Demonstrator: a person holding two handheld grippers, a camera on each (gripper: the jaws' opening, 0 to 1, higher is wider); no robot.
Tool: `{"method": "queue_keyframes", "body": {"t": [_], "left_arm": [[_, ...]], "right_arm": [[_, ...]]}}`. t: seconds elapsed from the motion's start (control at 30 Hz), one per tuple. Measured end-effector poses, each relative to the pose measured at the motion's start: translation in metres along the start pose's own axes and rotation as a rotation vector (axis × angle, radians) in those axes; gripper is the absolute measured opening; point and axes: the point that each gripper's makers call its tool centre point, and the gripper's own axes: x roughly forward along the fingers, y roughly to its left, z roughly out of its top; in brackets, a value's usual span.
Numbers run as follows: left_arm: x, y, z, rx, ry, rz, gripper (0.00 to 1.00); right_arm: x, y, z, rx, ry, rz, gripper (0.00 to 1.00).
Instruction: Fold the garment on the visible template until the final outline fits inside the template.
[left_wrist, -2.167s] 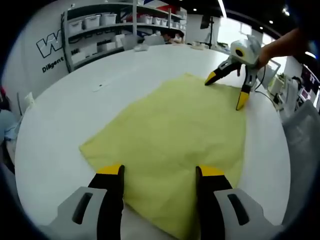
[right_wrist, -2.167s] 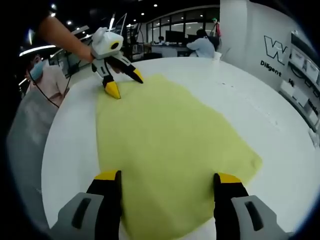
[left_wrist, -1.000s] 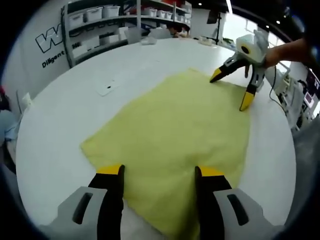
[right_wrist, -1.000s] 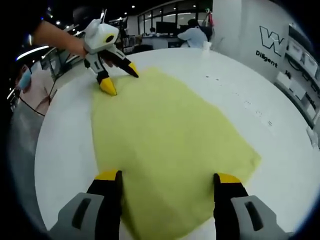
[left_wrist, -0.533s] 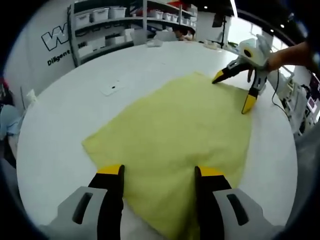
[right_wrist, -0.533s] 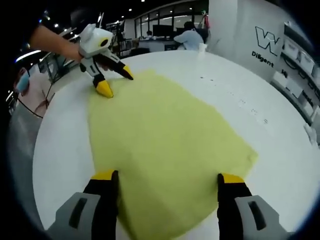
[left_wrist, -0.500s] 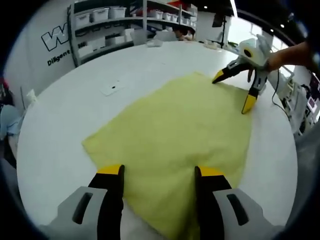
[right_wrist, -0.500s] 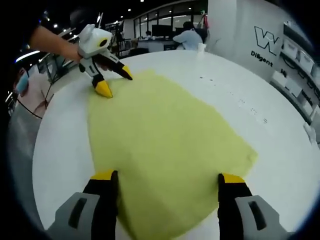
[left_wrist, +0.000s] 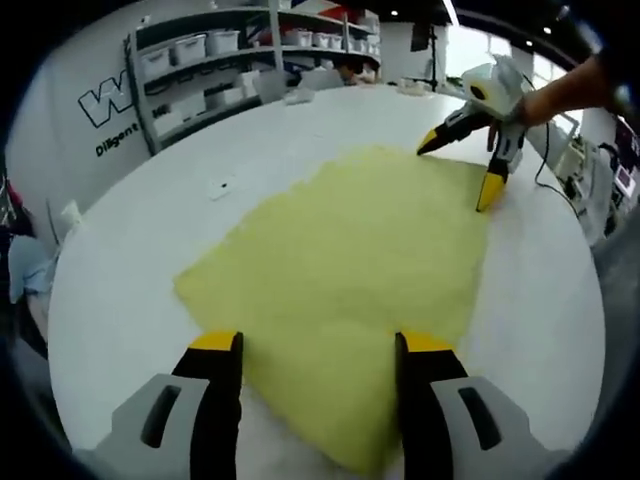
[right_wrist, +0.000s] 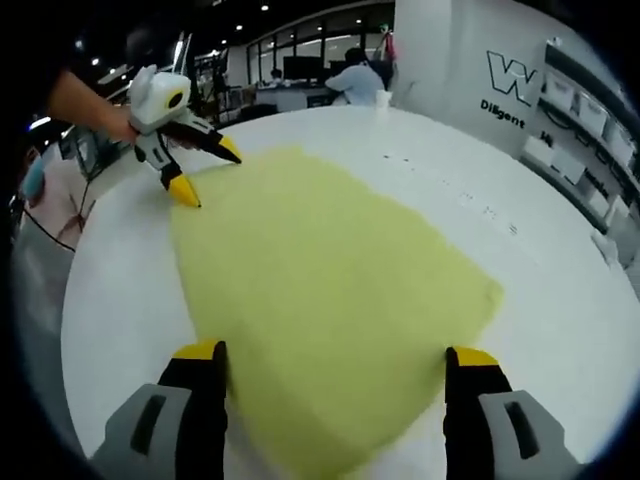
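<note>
A pale yellow garment (left_wrist: 350, 250) lies spread flat across the white round tabletop (left_wrist: 150, 230). The left hand-held gripper (left_wrist: 318, 345) hangs over its near edge, jaws spread apart with nothing between them. At the opposite edge the right hand-held gripper (right_wrist: 330, 352) hovers the same way, jaws wide and empty. Shelving with bins (left_wrist: 200, 60) stands along the far wall.
</note>
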Motion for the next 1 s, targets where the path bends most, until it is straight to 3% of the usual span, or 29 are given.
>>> {"method": "queue_keyframes", "body": {"t": [0.27,0.43,0.47,0.57,0.73,0.87,1.0], "left_arm": [[-0.017,0.004,-0.010,-0.023,-0.011,0.037,0.61],[-0.022,-0.002,-0.004,-0.027,-0.036,0.057,0.61],[-0.021,-0.007,0.003,-0.046,-0.068,0.061,0.63],[-0.015,-0.020,0.008,-0.051,-0.079,0.063,0.67],[-0.012,-0.032,0.001,0.016,-0.055,0.057,0.64],[-0.017,-0.026,-0.008,-0.031,-0.048,0.059,0.66],[-0.023,-0.018,-0.018,-0.104,-0.036,0.075,0.72]], "right_arm": [[-0.008,-0.006,-0.009,0.056,-0.012,-0.033,0.89],[-0.010,-0.007,-0.005,0.061,-0.037,-0.066,0.87],[-0.010,-0.006,-0.003,0.077,-0.046,-0.075,0.87],[-0.006,0.003,0.005,0.142,-0.094,-0.090,0.89],[0.002,0.022,0.002,0.107,-0.070,-0.067,0.90],[-0.002,0.022,-0.003,0.108,-0.064,-0.068,0.89],[-0.012,0.007,-0.016,0.144,-0.050,-0.101,0.88]]}}
